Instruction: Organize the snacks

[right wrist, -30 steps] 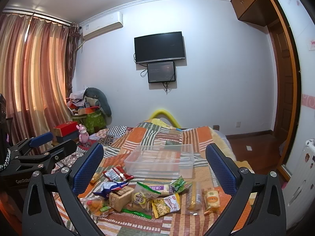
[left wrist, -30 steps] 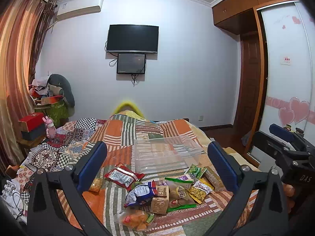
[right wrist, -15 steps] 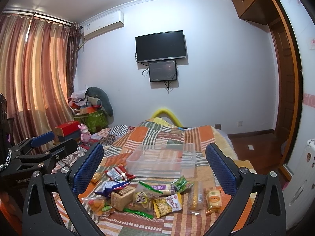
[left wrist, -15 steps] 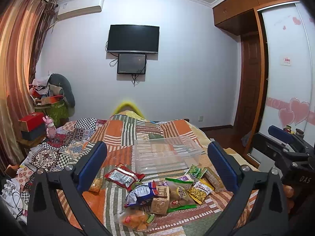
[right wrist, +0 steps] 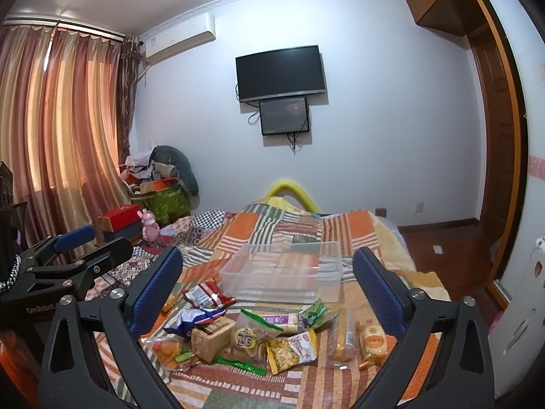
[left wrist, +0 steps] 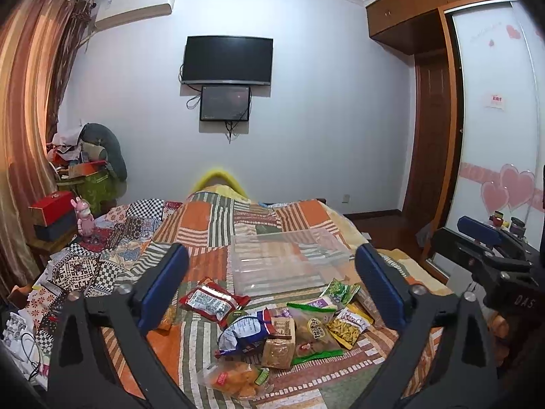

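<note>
On your left, beside the bed, a red box (right wrist: 119,217) sits on a dark one, with a pink plush rabbit (right wrist: 149,225) next to them. Your left gripper (left wrist: 272,288) has black rigid arms and blue, finely dimpled pads; its jaws stand wide, have just been closing a little, and hold nothing, with the snacks lying well beyond them. The patchwork quilt (right wrist: 289,228) under everything is soft cloth in orange, green and striped squares. On it the snacks lie in a loose heap just in front of a clear plastic bin (right wrist: 289,269), rectangular, thin-walled and empty. From the left you have a glossy red packet (right wrist: 208,296) with a white label, a crumpled blue and white bag (right wrist: 190,320), a clear bag of orange pieces (right wrist: 170,352), a brown block-shaped pack (right wrist: 211,337), a clear bag with a round yellow label (right wrist: 250,337), a small yellow pouch (right wrist: 293,349), then two clear wrapped cakes (right wrist: 340,339) side by side. No print on any of them can be read. Your right gripper (right wrist: 269,288) is built the same, also wide apart, just closing slightly, empty. On the wall hang two dark screens (right wrist: 281,73), one above the other.
</note>
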